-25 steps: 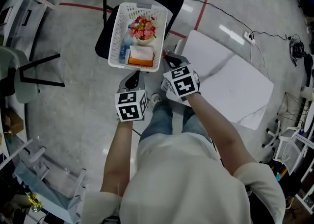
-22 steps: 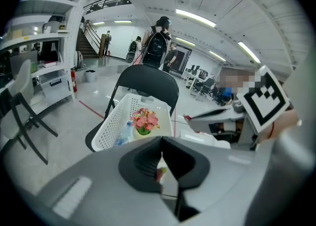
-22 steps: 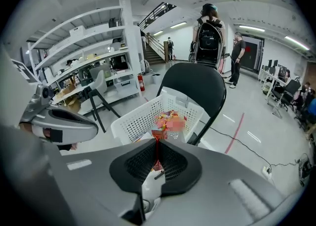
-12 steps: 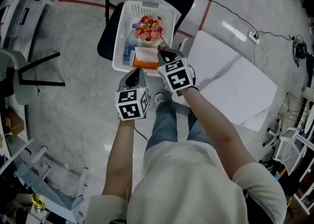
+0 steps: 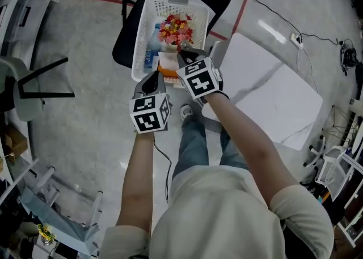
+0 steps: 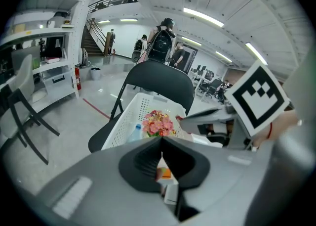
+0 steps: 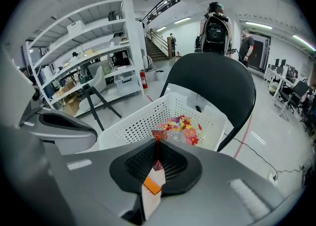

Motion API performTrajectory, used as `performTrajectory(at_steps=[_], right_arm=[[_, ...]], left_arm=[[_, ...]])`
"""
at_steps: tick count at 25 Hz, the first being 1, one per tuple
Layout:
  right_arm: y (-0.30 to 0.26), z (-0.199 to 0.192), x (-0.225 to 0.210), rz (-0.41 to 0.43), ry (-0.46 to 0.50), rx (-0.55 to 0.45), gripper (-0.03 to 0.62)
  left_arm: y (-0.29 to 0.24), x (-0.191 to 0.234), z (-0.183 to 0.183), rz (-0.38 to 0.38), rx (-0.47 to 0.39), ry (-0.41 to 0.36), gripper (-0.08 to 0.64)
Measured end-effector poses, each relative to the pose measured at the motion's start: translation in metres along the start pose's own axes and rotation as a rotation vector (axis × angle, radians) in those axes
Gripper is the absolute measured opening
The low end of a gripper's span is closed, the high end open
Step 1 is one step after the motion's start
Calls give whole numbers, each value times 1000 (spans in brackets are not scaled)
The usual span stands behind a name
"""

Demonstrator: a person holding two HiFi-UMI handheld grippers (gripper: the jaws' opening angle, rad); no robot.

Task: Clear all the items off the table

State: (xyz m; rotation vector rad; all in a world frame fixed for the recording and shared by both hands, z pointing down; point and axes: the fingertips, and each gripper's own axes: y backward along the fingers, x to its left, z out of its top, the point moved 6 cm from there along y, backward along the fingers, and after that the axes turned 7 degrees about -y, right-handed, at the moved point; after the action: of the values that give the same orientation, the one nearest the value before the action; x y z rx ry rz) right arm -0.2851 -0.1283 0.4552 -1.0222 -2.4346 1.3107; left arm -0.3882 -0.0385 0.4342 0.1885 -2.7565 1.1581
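White plastic basket (image 5: 138,48) on a black chair (image 5: 121,51) holds flowers (image 5: 177,30). Over it, the right gripper (image 5: 182,55) pinches a thin red-tipped packet (image 7: 157,137). The left gripper (image 5: 152,80) is pressed shut, apparently empty. Release should probably come low over open basket space.

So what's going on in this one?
A person holds a gripper in each hand over a white basket that sits on a black chair. The right gripper is shut on a thin red packet, probably about to drop it in. The left gripper looks shut, with nothing clearly in it. Flowers, a bottle and an orange box already lie in the basket. The white table beside it looks bare where it shows.
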Motion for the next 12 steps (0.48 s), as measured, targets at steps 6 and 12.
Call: performTrajectory(at_steps=[6, 12], right_arm=[[-6, 3, 4, 12, -9, 1, 60], [-5, -2, 6, 56, -29, 18, 209]], left_arm=[[-1, 1, -3, -3, 5, 6, 8], [-2, -2, -4, -6, 8, 12, 8]])
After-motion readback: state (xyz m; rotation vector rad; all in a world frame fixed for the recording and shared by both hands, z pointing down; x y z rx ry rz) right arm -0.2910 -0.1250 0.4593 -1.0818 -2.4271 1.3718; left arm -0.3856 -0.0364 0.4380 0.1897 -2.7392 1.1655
